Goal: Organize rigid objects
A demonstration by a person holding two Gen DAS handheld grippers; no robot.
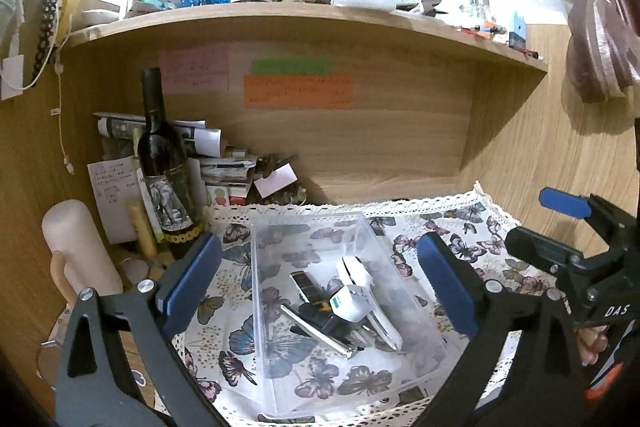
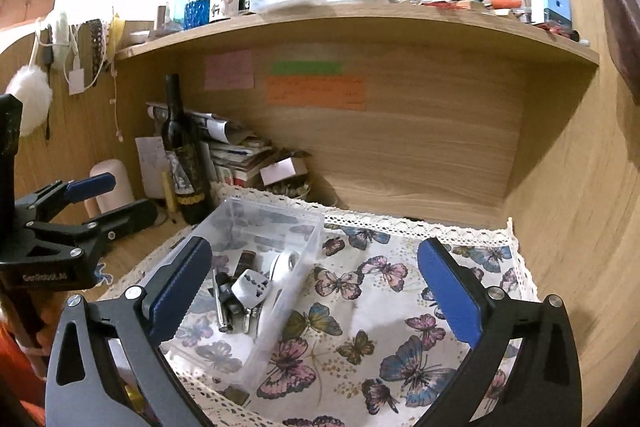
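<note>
A clear plastic box [image 1: 264,307] sits on a butterfly-print cloth [image 1: 472,247]. It holds a white plug adapter [image 1: 352,301], a metal pen [image 1: 316,331] and other small hard items. My left gripper [image 1: 320,283] is open and empty, with its blue pads either side of the box, above it. The box also shows in the right wrist view [image 2: 288,283], with the adapter [image 2: 252,287] inside. My right gripper [image 2: 316,291] is open and empty, over the cloth [image 2: 380,327] to the right of the box. The right gripper shows at the right edge of the left view [image 1: 568,223].
A dark wine bottle [image 1: 164,171] stands at the back left beside a stack of papers [image 1: 224,167] and a pale cylinder [image 1: 76,247]. A wooden shelf [image 1: 304,15] crowded with bottles hangs above. Wooden walls close the alcove behind and to the right.
</note>
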